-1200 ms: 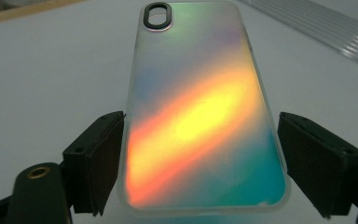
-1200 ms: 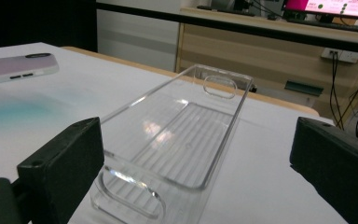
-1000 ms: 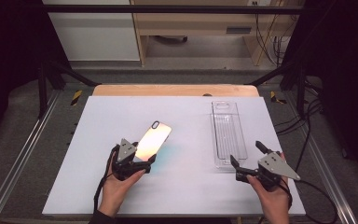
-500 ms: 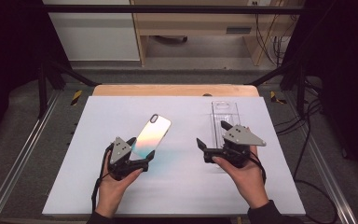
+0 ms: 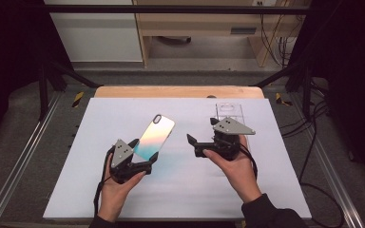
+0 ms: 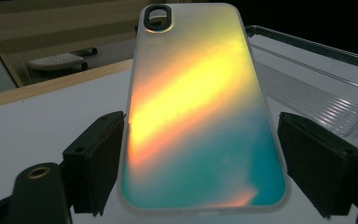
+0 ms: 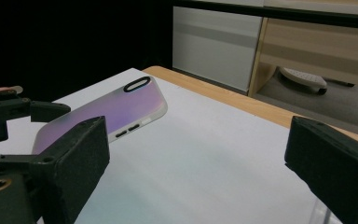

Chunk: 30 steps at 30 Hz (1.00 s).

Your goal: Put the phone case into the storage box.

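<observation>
An iridescent phone case with a black camera ring is held tilted above the white table, its lower end between the jaws of my left gripper. In the left gripper view the case spans the gap between both pads, and my left gripper is shut on its edges. My right gripper hovers just right of the case, pointing left at it. Its jaws stand open and empty in the right gripper view, where the case and the left gripper sit at the left.
A clear plastic tray lies at the table's back right, partly behind the right gripper, and also appears as the tray beyond the case. The white tabletop ends at a wooden strip. Metal rails flank the table; cables trail at the right.
The right hand has moved its gripper left and upward, from the front right of the table to the middle beside the case. The left hand and the case stay about where they were.
</observation>
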Motion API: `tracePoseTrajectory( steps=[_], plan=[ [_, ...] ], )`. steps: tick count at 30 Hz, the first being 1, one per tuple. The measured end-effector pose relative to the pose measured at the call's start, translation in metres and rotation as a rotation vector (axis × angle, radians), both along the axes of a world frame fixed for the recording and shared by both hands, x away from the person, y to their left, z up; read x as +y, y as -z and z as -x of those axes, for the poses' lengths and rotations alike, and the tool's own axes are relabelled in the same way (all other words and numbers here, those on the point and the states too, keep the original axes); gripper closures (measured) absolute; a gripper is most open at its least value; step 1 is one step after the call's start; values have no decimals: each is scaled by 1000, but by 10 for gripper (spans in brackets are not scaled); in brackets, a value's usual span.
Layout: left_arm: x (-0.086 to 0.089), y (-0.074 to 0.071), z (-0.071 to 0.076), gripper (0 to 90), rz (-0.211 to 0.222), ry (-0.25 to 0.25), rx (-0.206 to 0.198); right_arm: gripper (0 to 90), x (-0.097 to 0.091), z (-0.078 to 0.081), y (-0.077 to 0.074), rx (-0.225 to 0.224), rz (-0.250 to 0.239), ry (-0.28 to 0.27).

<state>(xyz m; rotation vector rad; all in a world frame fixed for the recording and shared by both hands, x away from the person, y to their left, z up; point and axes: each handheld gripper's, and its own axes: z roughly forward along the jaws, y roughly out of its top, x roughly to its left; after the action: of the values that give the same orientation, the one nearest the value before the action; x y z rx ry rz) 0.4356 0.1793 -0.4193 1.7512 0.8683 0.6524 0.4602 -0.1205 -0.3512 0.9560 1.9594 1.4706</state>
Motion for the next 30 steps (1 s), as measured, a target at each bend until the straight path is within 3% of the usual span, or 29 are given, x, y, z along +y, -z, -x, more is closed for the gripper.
tracePoseTrajectory(
  steps=[16, 30],
  plan=[
    [-5, -3, 3, 169, -3, 15, -19, 91, 21, -11, 12, 62, -38, -38],
    [-8, -3, 5, 169, -6, 23, -29, 97, 32, -17, 21, 123, -104, -73]
  ],
)
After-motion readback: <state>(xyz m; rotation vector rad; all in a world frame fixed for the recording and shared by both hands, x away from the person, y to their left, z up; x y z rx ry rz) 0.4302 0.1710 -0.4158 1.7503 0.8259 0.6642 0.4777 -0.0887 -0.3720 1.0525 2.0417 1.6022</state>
